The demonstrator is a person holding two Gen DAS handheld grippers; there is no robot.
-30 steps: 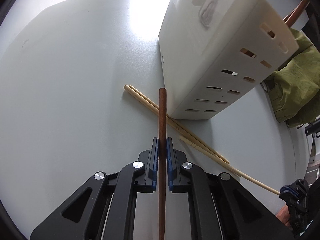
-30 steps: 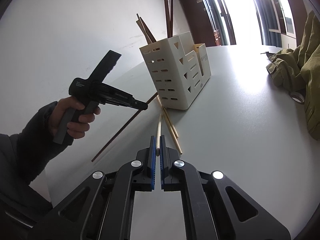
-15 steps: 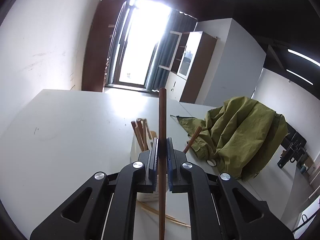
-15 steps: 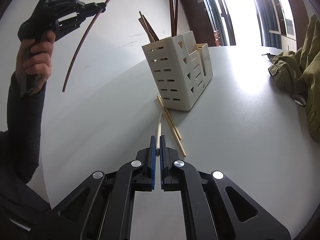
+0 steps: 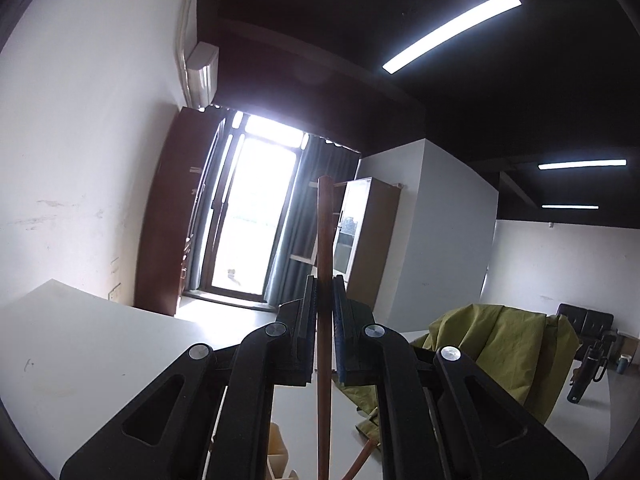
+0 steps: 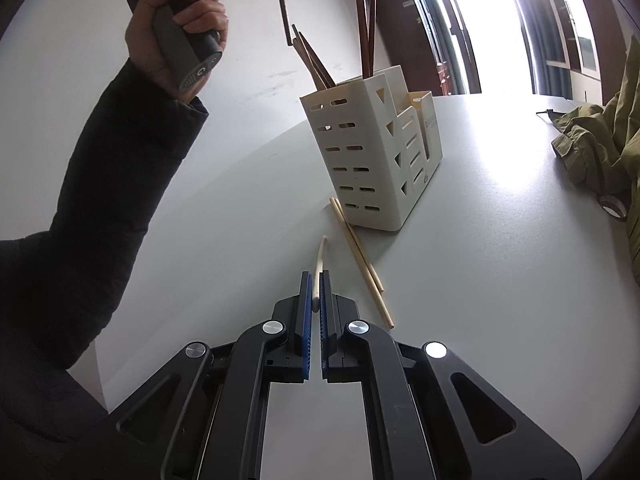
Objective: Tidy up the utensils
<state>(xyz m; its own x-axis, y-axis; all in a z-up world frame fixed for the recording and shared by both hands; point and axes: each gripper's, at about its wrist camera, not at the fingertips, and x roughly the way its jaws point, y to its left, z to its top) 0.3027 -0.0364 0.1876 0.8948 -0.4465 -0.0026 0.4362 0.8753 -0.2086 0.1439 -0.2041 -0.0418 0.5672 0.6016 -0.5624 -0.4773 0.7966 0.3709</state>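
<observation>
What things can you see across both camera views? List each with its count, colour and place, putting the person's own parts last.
utensil holder: one, cream, slotted, standing on the table.
dark chopsticks in holder: about five, brown, upright or leaning in the holder's tall compartments.
dark chopstick: one, brown, clamped in the left gripper, raised above the holder.
pale chopsticks: two, light wood, lying side by side on the table by the holder's base.
pale chopstick: one, light wood, clamped in the right gripper.
table: one, white.
jacket: one, olive green, heaped on the table.
left gripper: black, shut.
right gripper: black, blue-padded fingers, shut.
left hand: one, dark sleeve, raised.
</observation>
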